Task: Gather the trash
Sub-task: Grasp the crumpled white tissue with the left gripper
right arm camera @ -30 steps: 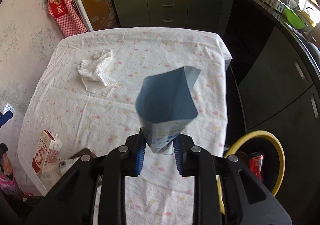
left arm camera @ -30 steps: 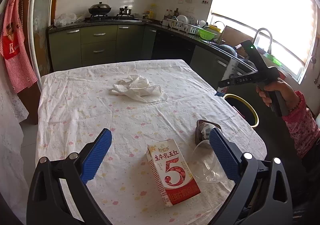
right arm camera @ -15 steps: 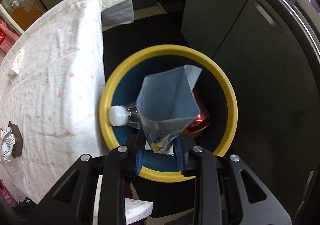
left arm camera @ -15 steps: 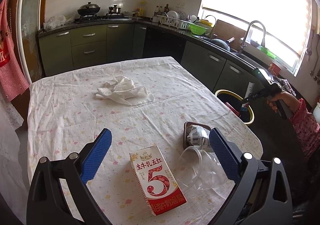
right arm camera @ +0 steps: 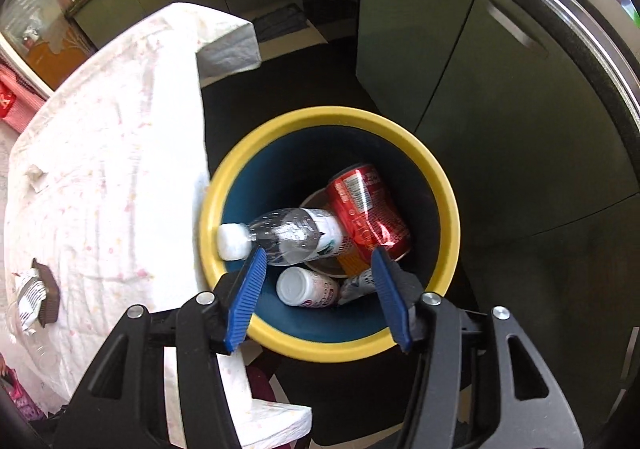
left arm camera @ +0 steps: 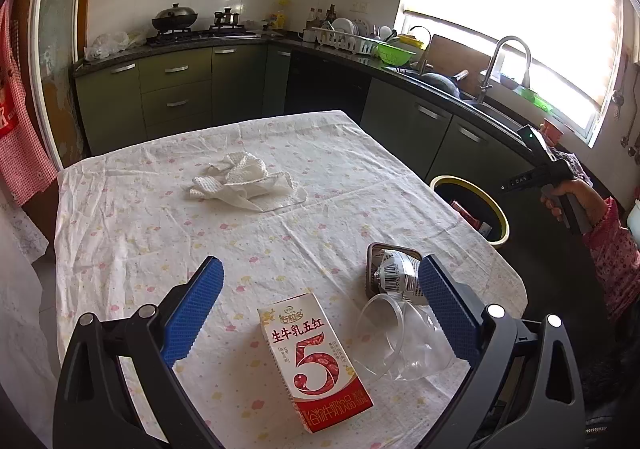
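My right gripper (right arm camera: 318, 293) is open and empty, right above the yellow-rimmed bin (right arm camera: 444, 185) beside the table. In the bin lie a clear plastic bottle (right arm camera: 284, 235), a red can (right arm camera: 366, 207), a small white bottle (right arm camera: 306, 287) and the dropped pouch (right arm camera: 356, 285). My left gripper (left arm camera: 320, 305) is open above the table's near edge. Between its fingers lie a red-and-white milk carton (left arm camera: 316, 361), a clear plastic cup (left arm camera: 396, 341) on its side and a brown tray with a wrapper (left arm camera: 390, 275). A crumpled white paper towel (left arm camera: 240, 181) lies mid-table. The bin also shows in the left wrist view (left arm camera: 496, 209).
The table has a flowered white cloth (left arm camera: 140, 225). Dark green cabinets (right arm camera: 460, 61) stand close behind the bin, with a sink and tap (left arm camera: 504, 65) above. The right hand and its gripper (left arm camera: 560, 185) hover right of the table.
My right gripper swung from over the table to above the bin, opened and let go of the blue-grey pouch, which now lies in the bin. My left gripper barely moved.
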A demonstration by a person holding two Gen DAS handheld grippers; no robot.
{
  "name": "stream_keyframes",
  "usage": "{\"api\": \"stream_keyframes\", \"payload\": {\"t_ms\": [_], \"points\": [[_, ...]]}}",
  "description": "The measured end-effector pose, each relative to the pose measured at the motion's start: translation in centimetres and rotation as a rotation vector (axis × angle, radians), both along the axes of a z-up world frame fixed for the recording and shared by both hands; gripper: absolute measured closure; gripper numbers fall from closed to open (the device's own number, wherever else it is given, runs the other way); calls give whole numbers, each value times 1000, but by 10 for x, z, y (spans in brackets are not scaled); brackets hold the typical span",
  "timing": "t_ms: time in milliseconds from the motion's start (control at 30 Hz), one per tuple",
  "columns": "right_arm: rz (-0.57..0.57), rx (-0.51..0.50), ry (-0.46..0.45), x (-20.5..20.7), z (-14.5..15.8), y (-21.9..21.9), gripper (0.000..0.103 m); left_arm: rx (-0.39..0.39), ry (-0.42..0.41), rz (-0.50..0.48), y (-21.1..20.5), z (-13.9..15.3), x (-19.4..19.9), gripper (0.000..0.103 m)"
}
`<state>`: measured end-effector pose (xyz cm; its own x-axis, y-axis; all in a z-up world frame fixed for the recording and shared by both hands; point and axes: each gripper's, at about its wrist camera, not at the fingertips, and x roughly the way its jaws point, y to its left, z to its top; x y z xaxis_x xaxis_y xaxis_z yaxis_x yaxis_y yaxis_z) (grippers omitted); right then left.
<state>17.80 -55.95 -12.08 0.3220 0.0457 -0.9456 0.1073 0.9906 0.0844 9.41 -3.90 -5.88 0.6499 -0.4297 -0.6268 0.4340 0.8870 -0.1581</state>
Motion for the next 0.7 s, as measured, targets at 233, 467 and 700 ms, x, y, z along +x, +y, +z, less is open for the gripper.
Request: {"api": "stream_keyframes", "payload": {"t_ms": [233,467,700], "points": [[80,30,-52,-29,13,37,48,31,16,-2,5,-1,17,6],[146,41,-62,-29,16,67,48,80,73,-30,0,-6,67,6],[171,58,-59,-26,15,81,47,69,181,-124,-16,-28,151,6]]}}
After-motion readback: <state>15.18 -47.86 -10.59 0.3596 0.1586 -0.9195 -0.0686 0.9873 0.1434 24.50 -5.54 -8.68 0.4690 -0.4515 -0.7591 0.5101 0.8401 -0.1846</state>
